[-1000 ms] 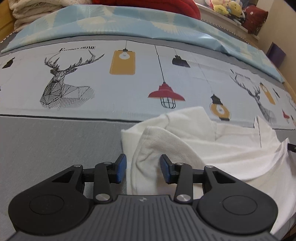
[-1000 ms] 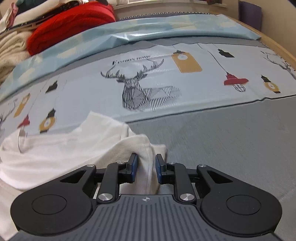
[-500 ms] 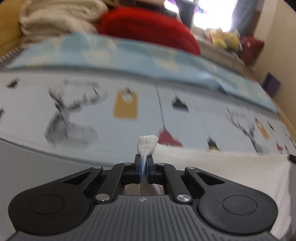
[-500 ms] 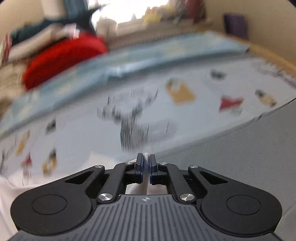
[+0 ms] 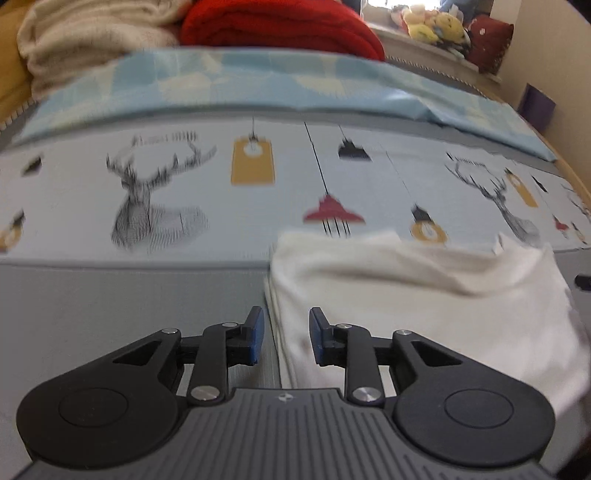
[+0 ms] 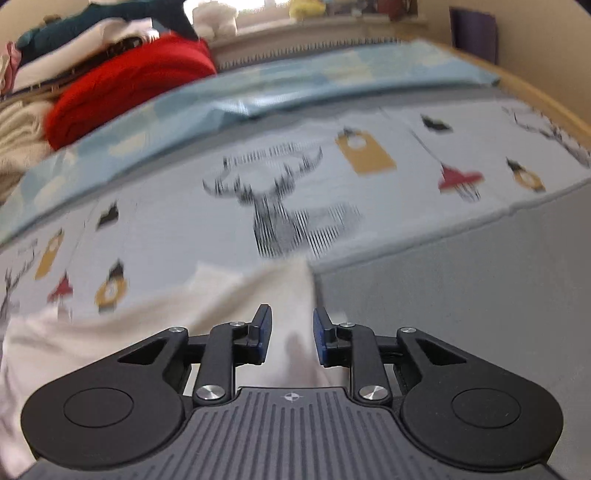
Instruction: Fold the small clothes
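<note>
A small white garment (image 5: 424, 295) lies on the bed, spread wide with a folded left edge. My left gripper (image 5: 285, 332) is open just above that left edge, its fingers (image 5: 255, 328) astride the cloth edge, holding nothing. In the right wrist view the same white garment (image 6: 166, 325) lies to the left and under the gripper. My right gripper (image 6: 291, 334) is open over the garment's right edge, holding nothing.
The bed has a grey sheet (image 5: 129, 306) and a pale blue printed cover with deer and lamps (image 5: 159, 192). A red blanket (image 5: 280, 26) and cream blankets (image 5: 85, 40) are piled at the back. Stuffed toys (image 5: 432, 22) sit on the far ledge.
Both grippers were shut on the garment's corners and lifted it half a second ago. Now both have opened and the garment lies flatter and spread on the bed.
</note>
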Demonstrator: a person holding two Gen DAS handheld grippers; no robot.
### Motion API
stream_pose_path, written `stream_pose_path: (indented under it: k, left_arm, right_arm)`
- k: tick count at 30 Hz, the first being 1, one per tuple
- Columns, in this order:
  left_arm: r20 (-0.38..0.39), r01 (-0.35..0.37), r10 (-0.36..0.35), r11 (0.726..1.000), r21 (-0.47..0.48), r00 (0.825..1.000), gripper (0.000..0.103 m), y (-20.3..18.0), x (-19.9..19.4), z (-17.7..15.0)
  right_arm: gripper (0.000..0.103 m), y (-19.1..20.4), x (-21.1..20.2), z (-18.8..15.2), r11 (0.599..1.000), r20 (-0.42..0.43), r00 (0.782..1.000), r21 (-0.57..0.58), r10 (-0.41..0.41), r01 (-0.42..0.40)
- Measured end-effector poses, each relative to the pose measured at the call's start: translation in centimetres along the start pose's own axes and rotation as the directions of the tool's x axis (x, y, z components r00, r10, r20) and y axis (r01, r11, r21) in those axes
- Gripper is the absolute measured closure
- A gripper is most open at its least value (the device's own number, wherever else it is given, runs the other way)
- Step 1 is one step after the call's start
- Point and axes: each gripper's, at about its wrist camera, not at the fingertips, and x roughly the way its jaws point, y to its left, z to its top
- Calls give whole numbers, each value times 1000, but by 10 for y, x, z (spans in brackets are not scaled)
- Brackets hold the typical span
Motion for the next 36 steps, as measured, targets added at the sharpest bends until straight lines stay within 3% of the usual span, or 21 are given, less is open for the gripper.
stream_pose_path:
  k: [3,4,7,10,12,15,17,19,24,26,29,31,32,34,36]
  left_arm:
    - [-115,39,-45,998,-54,992,69,9,1,-19]
    - [-150,48,-58,996,-70,987,64,11,1,-25]
    - [-265,83,-106,992,-98,958,62,15,4,-43]
    - [-350,112,-130,991,-69,928,63,13,4,-59]
    - [-391,112,-104,994,-1,915,64,8,4,-67]
    - [-407,88,-51,993,73,912,82,5,3,-73]
    - [-408,119,-79,990,74,910,97,4,-1,-75]
    - [-387,119,-69,987,106,920,97,0,-7,-75]
    - [-309,130,-99,988,81,946,99,-3,-34,-66]
    - [-304,139,-108,987,83,946,99,-5,-41,-64]
    - [-393,115,-43,980,162,919,99,-11,-32,-78]
    - [-449,128,-13,966,227,894,99,-19,-26,-89]
    - [-462,132,-6,961,242,887,98,-21,-24,-91]
    - [-444,142,-19,959,246,896,97,-23,-26,-89]
    - [-400,148,-53,966,212,915,93,-21,-32,-78]
  right_arm:
    - [77,-7,-13,-22,999,-58,998,-29,16,-17]
    - [77,-9,-16,-29,999,-85,996,-38,21,-24]
    - [76,-10,-24,-45,997,-153,988,-60,36,-45]
    - [76,-7,-32,-60,990,-221,974,-117,58,-85]
    - [76,-4,-35,-68,983,-269,961,-153,59,-104]
    - [76,-1,-36,-77,969,-339,940,-215,40,-119]
    - [80,0,-36,-80,961,-359,933,-248,26,-122]
    - [99,-1,-41,-78,958,-342,940,-262,22,-118]
    - [100,-14,-69,-60,974,-278,953,-151,120,-167]
    - [100,-21,-79,-56,977,-269,953,-114,142,-178]
    - [100,-31,-69,-64,984,-358,930,-123,80,-132]
    - [100,-27,-55,-80,972,-460,888,-202,16,-122]
    - [100,-24,-52,-85,963,-474,880,-240,-9,-120]
    - [97,-16,-55,-83,947,-417,908,-307,-40,-99]
    - [82,-15,-64,-70,951,-308,951,-301,-26,-71]
